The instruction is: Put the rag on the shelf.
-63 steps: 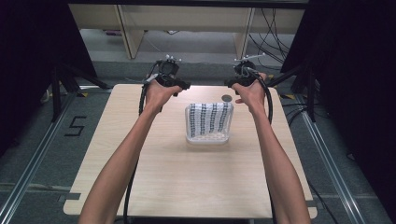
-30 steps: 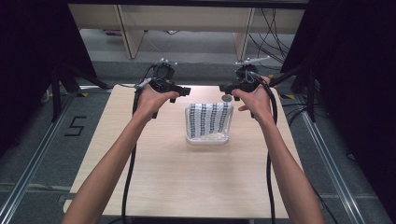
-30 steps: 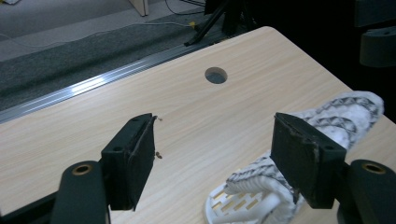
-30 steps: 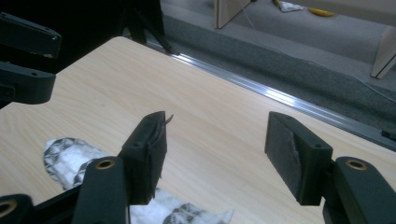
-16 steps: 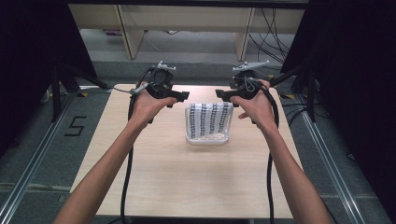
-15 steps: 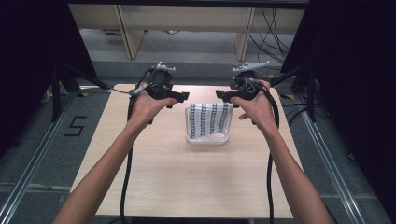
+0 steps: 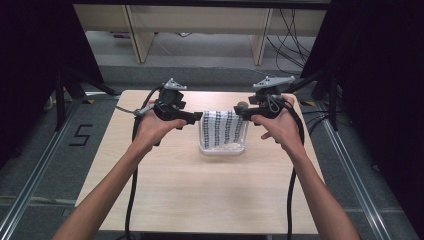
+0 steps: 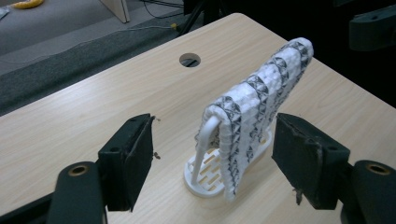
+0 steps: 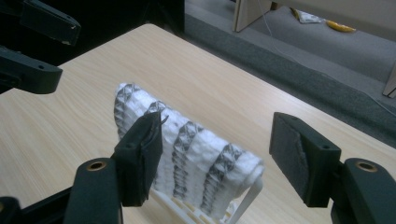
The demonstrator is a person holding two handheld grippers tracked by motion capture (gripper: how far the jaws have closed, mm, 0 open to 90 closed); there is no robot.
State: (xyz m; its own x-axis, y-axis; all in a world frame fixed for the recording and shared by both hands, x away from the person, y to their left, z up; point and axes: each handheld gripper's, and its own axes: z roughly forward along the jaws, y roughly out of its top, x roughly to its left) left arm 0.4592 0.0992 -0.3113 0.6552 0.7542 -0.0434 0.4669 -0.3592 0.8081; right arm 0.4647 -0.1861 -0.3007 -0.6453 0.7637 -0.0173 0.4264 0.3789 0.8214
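High view shows one desk [image 7: 165, 200], one white slotted rack [image 7: 222, 149] near its middle, and one cloth [image 7: 223, 127], white with dark patterned stripes, draped over the rack's hoop so it hangs down both sides. Two grippers are held up at either end of that cloth, tips pointing inward at each other: the left gripper [image 7: 196, 117] beside its left edge, the right gripper [image 7: 239, 113] beside its right. I'd say they sit level with the fold to take one end each. In the left gripper view its fingers [image 8: 128, 158] are spread wide around the cloth's end without touching; the right gripper view shows that pair [image 9: 140, 156] equally spread.
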